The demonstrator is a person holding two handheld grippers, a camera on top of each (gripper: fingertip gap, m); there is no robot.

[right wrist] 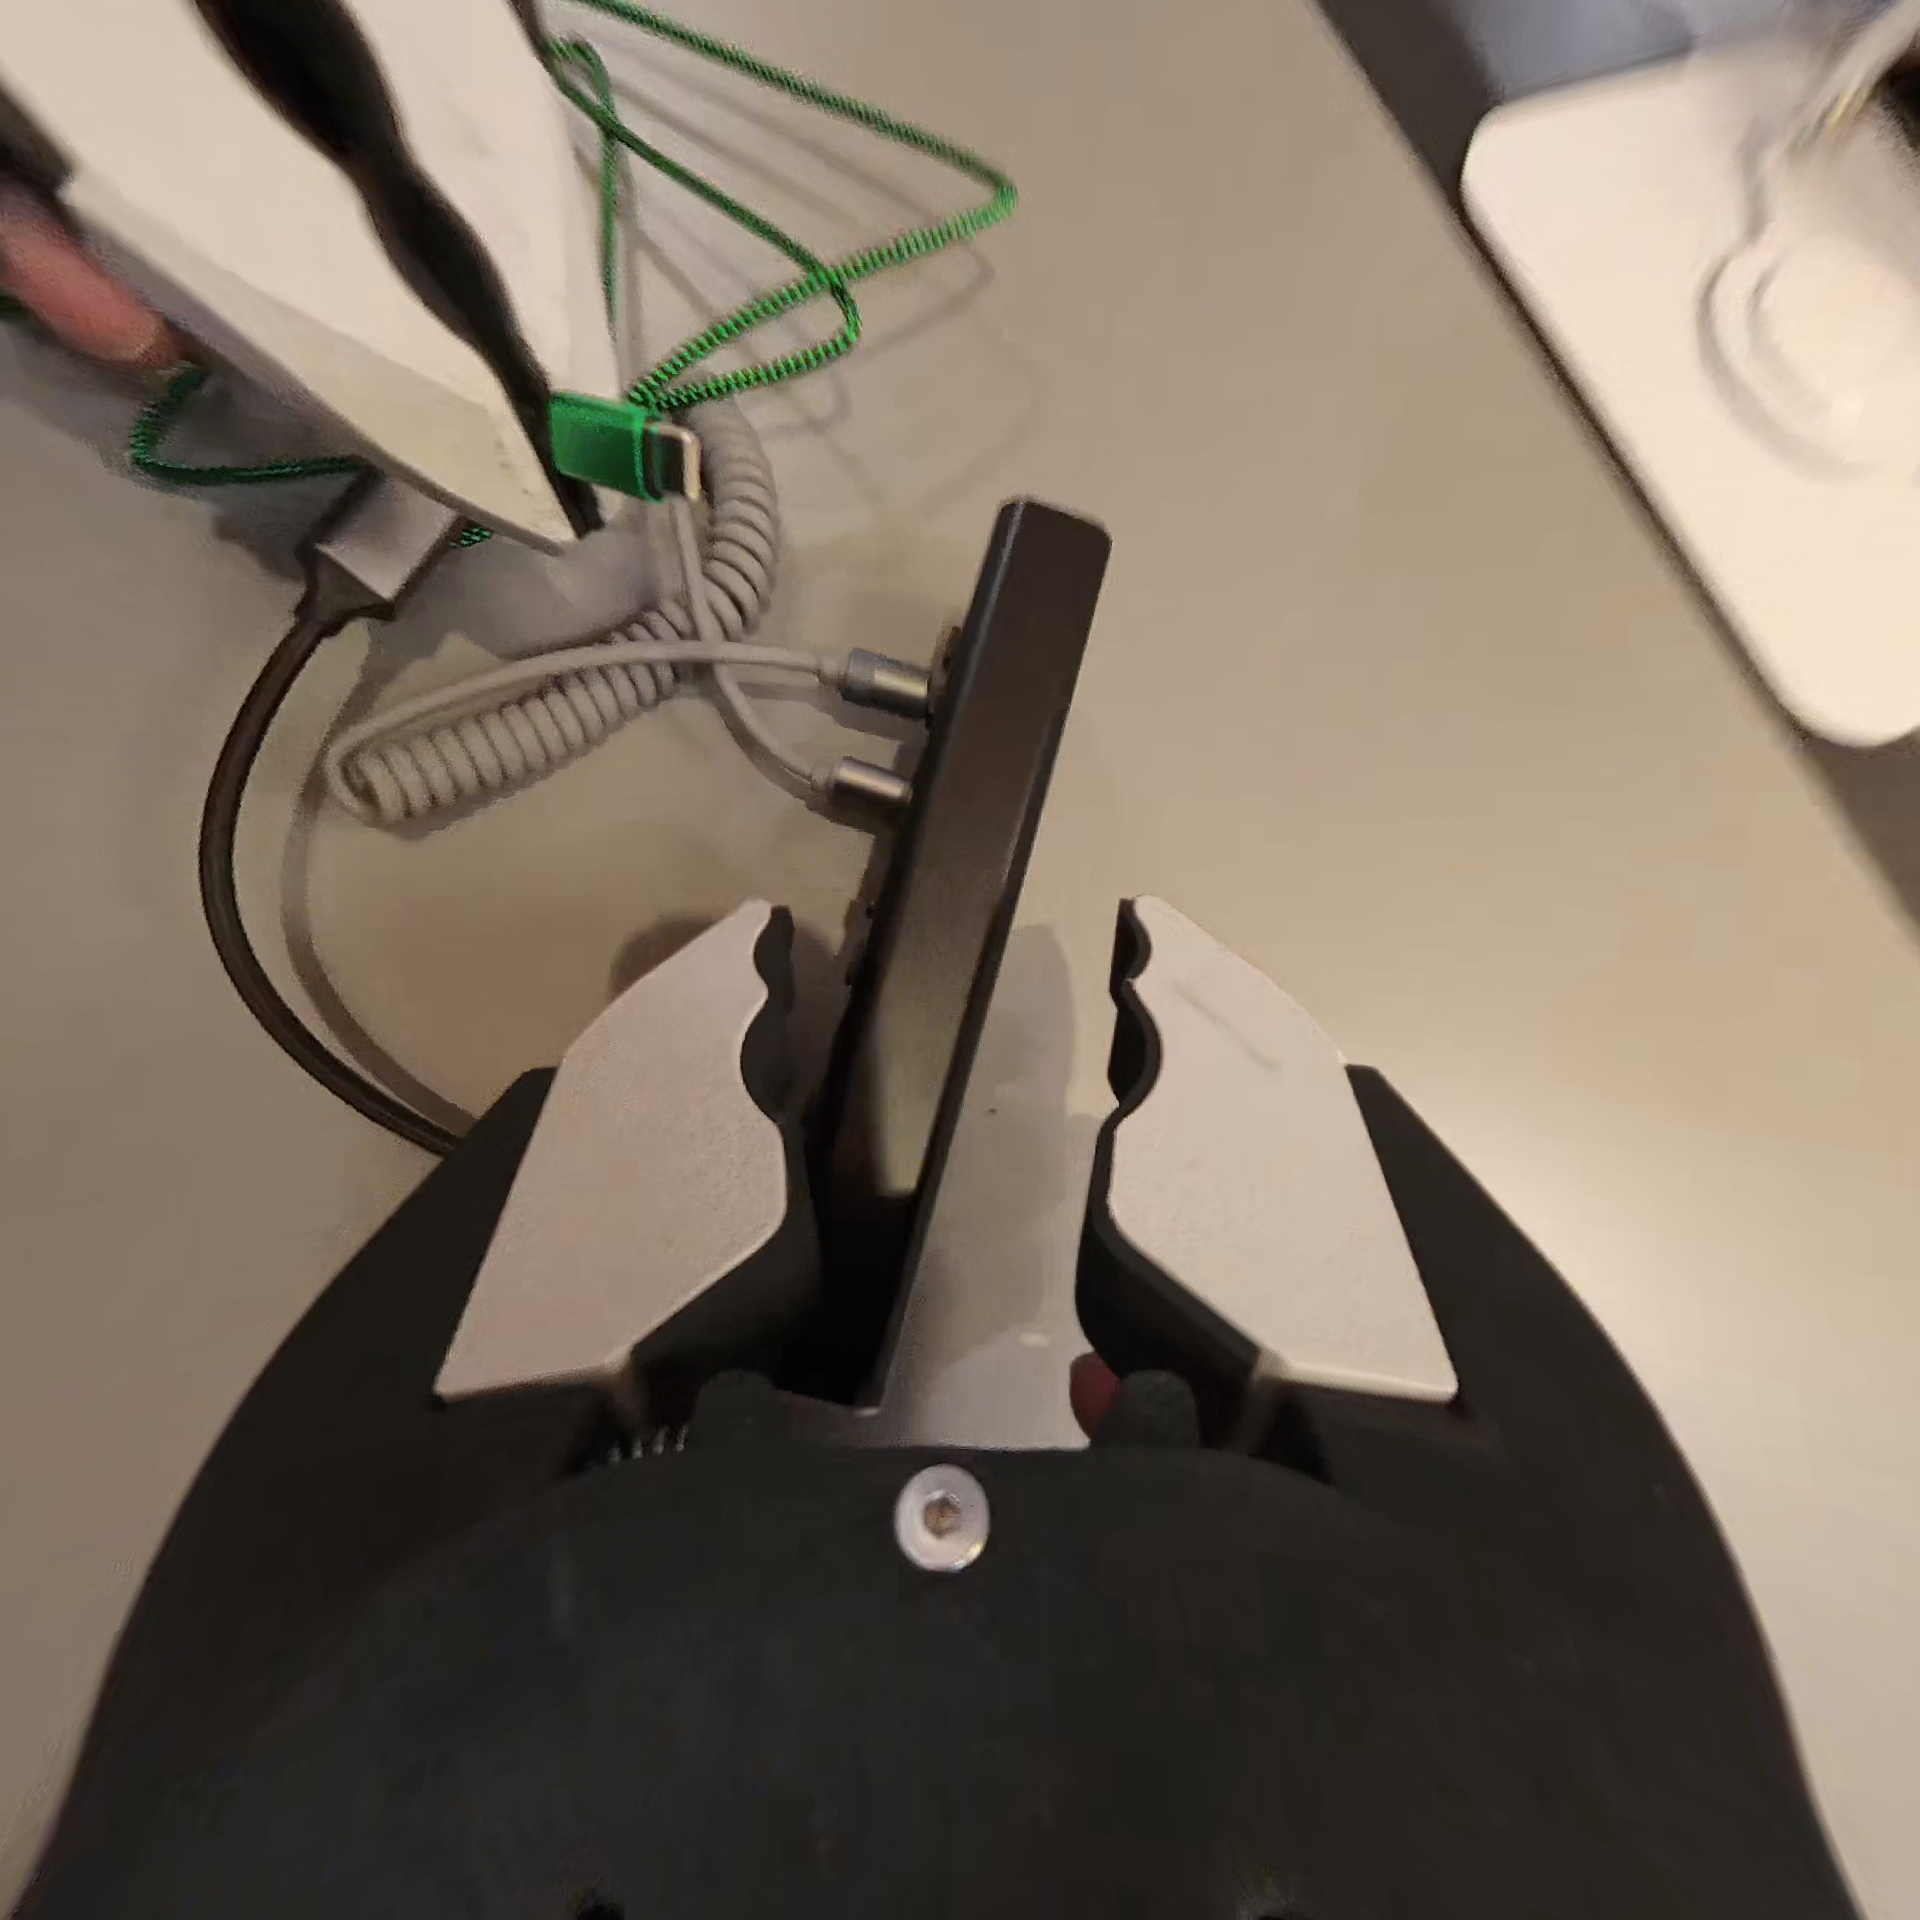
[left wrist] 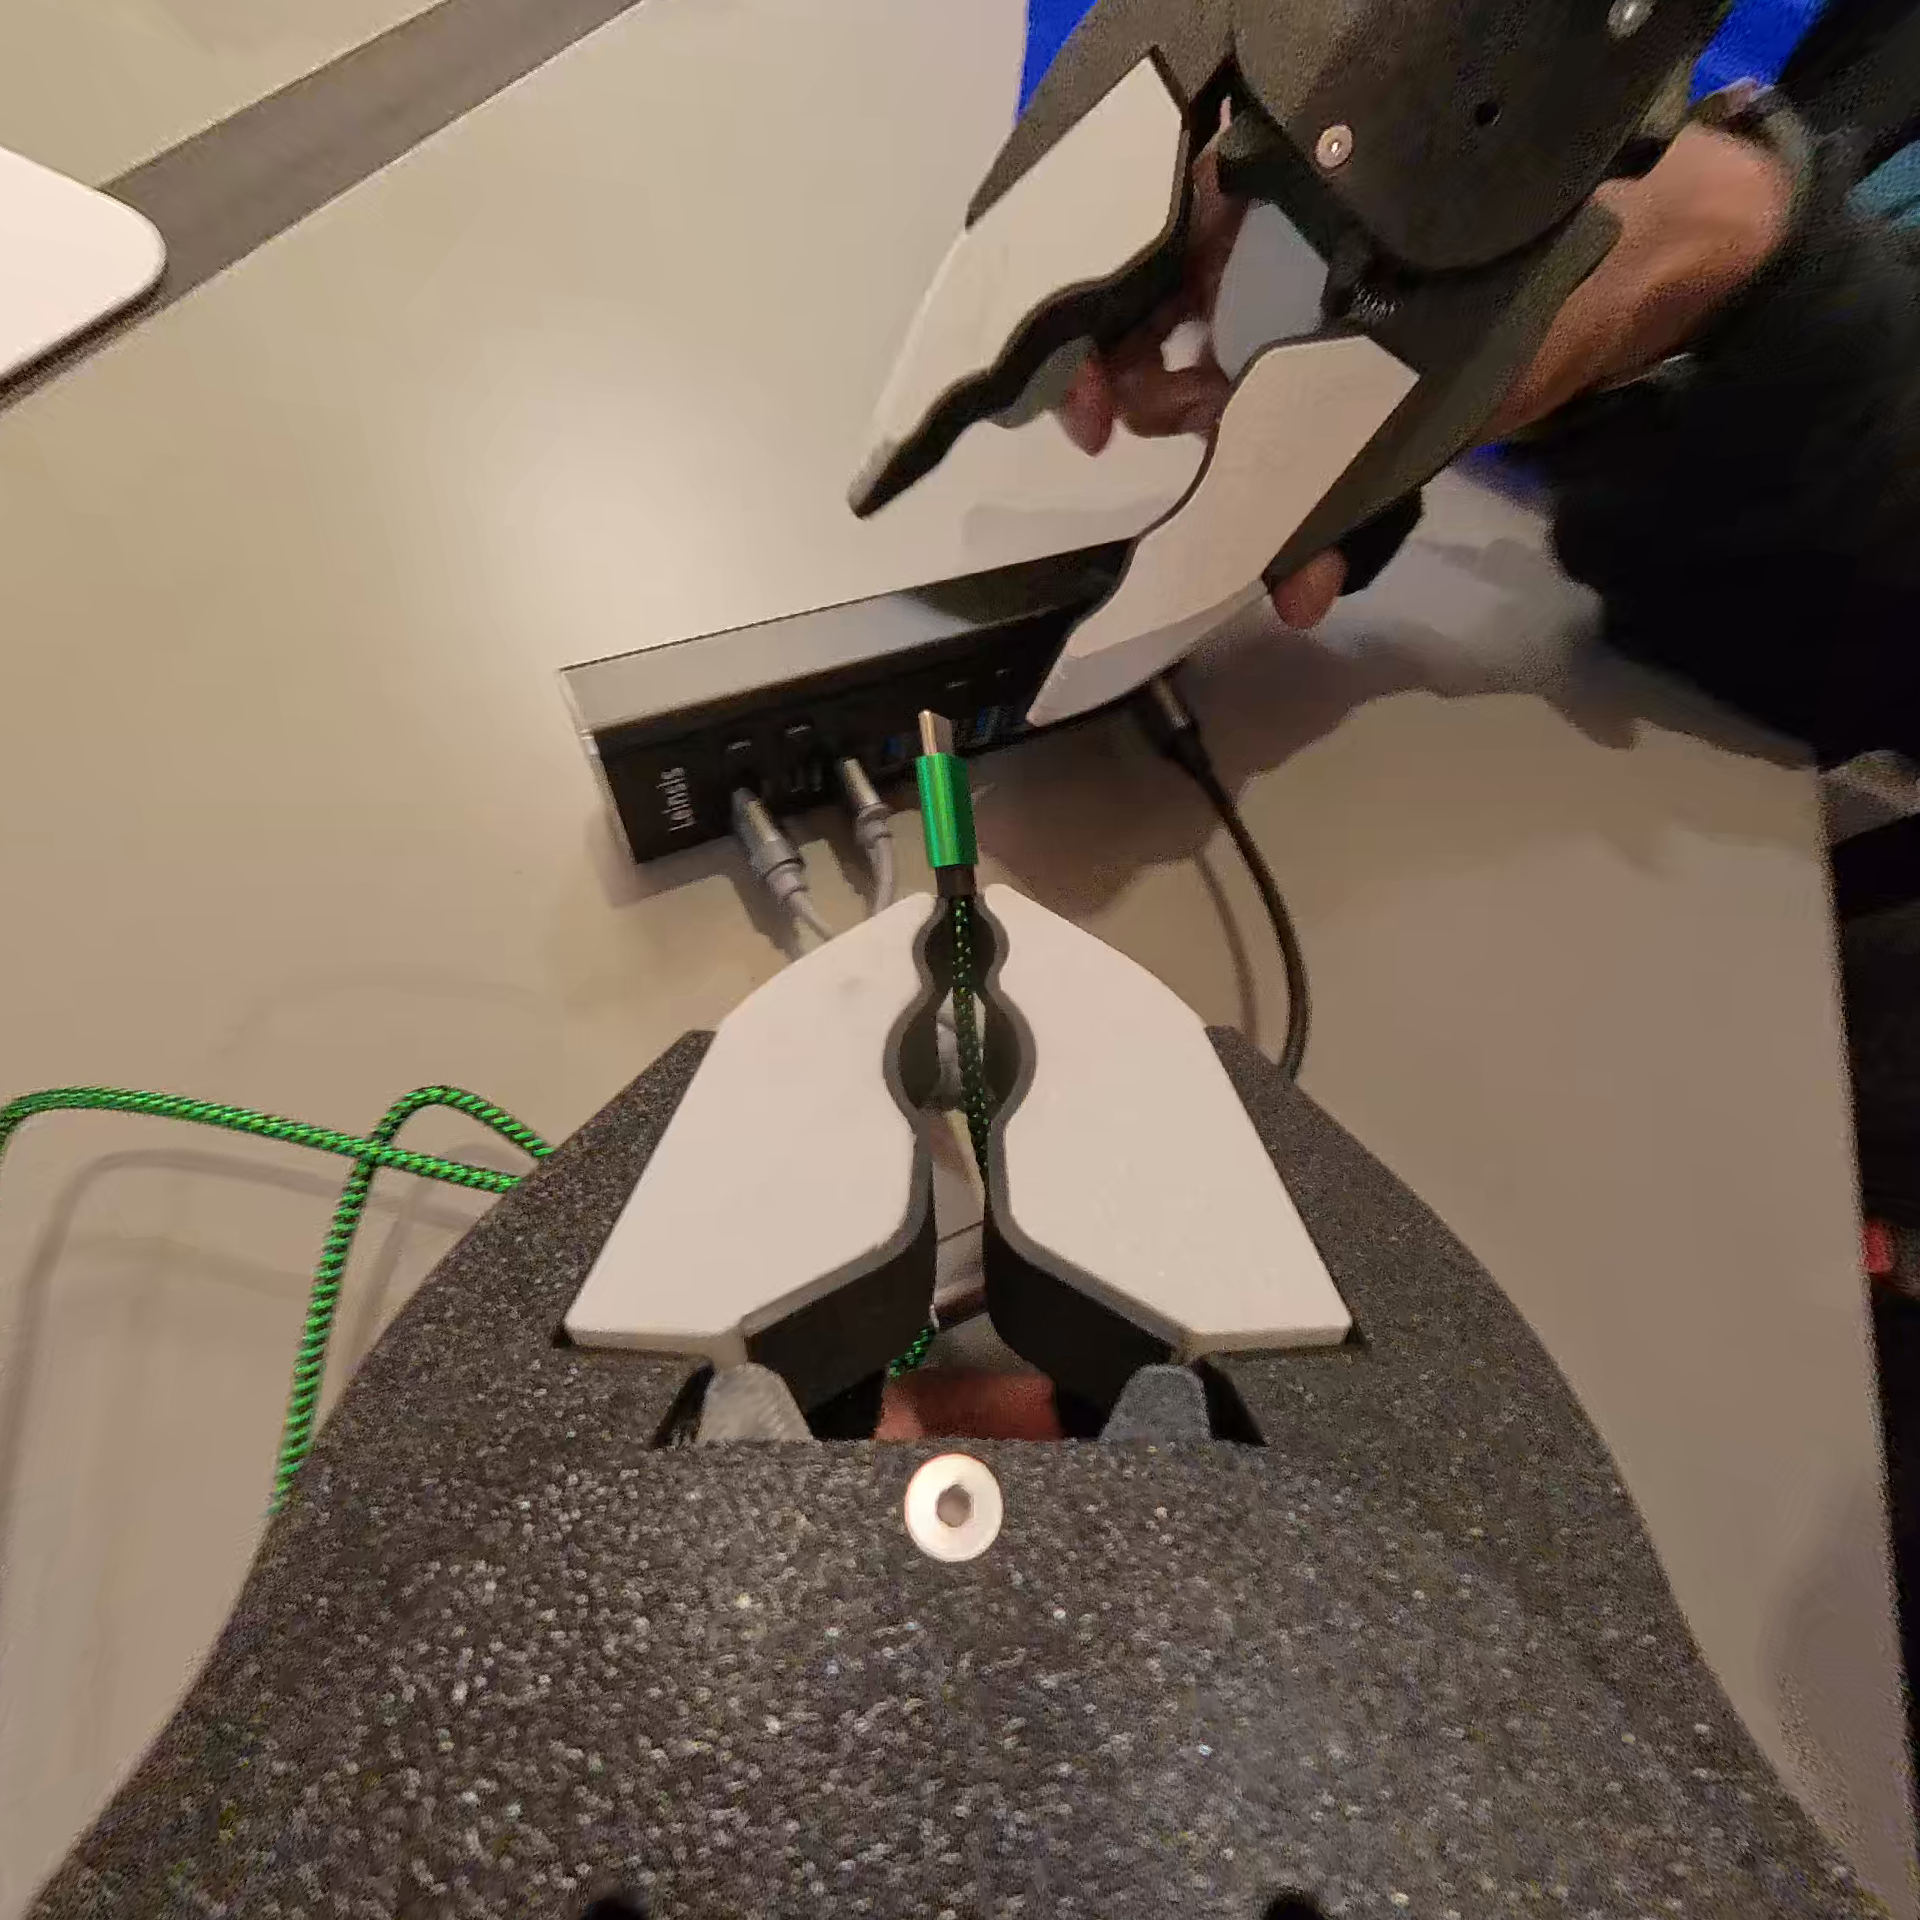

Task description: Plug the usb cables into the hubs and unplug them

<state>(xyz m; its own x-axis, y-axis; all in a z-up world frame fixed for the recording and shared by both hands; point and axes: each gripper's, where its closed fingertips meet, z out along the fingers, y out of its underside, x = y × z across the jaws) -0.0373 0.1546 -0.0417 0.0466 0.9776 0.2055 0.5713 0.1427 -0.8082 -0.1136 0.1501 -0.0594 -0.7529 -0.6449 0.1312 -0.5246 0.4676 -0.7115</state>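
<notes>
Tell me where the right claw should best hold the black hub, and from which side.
Grip the hub across its two long flat faces at the free end nearest the right claw, likely best. That end sits between the open fingers; the far part carries grey plugs on the port face.

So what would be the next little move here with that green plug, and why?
Probably ease the left gripper forward to slide the green plug into a free port on the black hub. The gripper is shut on the green cable just behind the plug, whose metal tip points at the hub's port face but is not yet in. The right gripper stands open around the hub, perhaps to steady it.
</notes>
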